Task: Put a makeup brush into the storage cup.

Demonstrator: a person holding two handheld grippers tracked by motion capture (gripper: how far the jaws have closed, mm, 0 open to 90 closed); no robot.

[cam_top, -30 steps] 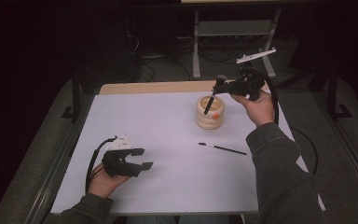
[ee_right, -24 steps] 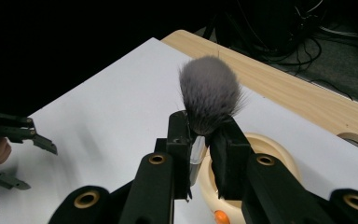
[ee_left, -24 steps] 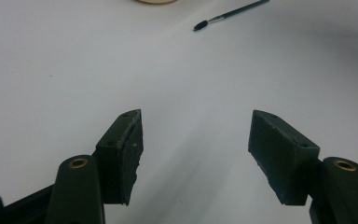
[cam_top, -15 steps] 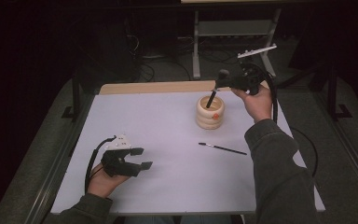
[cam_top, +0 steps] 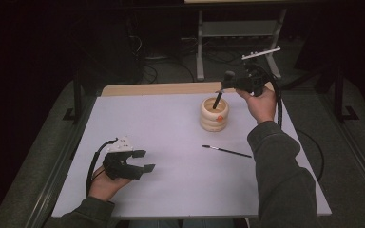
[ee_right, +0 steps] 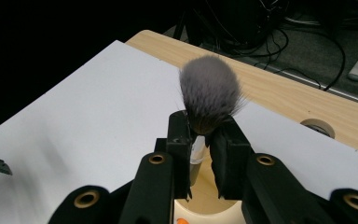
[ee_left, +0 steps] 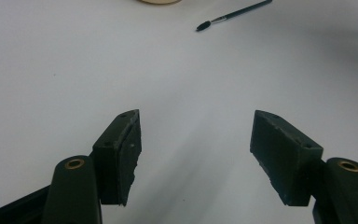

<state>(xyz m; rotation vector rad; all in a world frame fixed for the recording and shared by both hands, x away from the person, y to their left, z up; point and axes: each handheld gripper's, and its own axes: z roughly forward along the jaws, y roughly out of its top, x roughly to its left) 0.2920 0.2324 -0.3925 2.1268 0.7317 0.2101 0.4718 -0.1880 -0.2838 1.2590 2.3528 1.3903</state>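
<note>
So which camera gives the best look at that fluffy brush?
The right gripper view: the makeup brush sits close up, its grey bristles clear above the right tool clamping it. The high view shows it as a small dark stick entering the wooden holder.

The lower end of the fluffy grey-bristled brush with the black handle [ee_right: 209,95] is down inside the pale wooden ring-stacked holder [cam_top: 214,115], so no idea how far in it goes. In the right gripper view the holder gets chopped off by the bottom edge, just a bit of rim. There's an orange spot [cam_top: 220,117] on its side, too small to make out. In the left gripper view the holder is cut by the top edge, and the thin black brush lying on the worktop [ee_left: 233,14] looks soft.
</note>
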